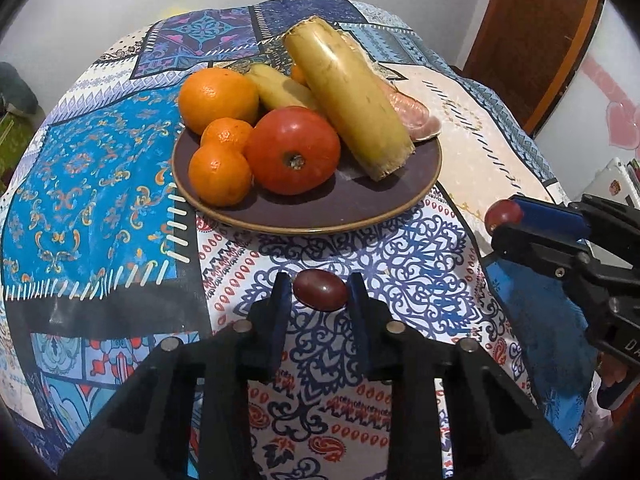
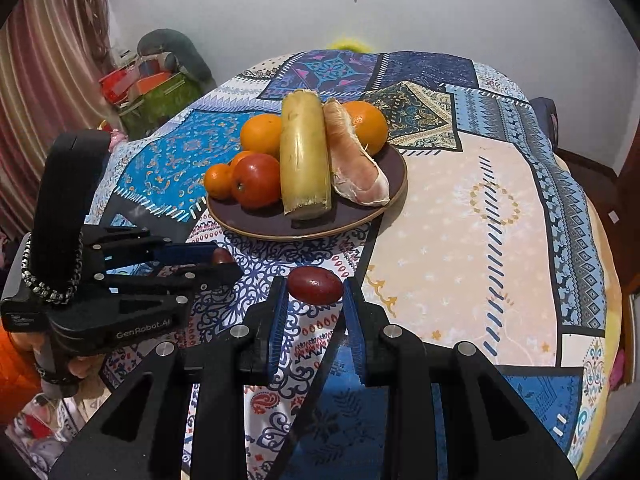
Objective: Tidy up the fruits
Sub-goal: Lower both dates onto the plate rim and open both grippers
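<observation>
My left gripper is shut on a dark red oval fruit, held above the tablecloth in front of the plate. My right gripper is shut on a second dark red oval fruit, also in front of the plate. Each gripper shows in the other's view: the right one with its fruit, the left one with its fruit. The brown plate holds oranges, mandarins, a red tomato, a sugarcane piece and a peeled pomelo segment.
A patterned patchwork cloth covers the round table. A wooden door stands at the far right. Boxes and a bag sit on the floor beyond the table's left edge.
</observation>
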